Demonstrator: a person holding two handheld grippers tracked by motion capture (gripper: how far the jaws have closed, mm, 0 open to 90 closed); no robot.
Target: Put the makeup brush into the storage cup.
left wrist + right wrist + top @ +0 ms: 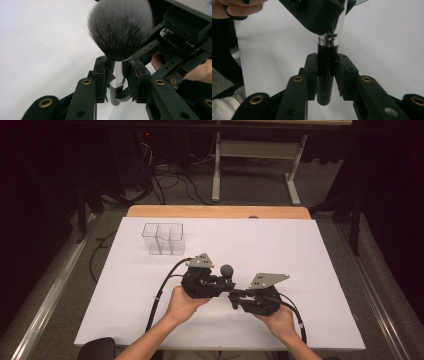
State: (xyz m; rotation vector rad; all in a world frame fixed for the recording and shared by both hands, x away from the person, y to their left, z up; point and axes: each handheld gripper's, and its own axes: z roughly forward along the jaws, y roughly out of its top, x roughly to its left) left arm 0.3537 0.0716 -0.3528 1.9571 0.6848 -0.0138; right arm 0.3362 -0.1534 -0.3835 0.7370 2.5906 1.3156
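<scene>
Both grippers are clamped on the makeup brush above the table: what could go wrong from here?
1. The left gripper pinches the brush on its shiny metal collar; it might slip there.
2. The right gripper grips the black handle near its end, so a pull could free it.
3. The clear organizer stands well away; a drop would miss it.

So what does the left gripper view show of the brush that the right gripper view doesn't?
Left gripper view alone: the fluffy dark bristle head, grey at the tips, above the left claw, which is shut on the silver ferrule. Right gripper view alone: the black handle, gripped by the right claw. Both share the makeup brush, the white table cover and the other claw close by.
</scene>
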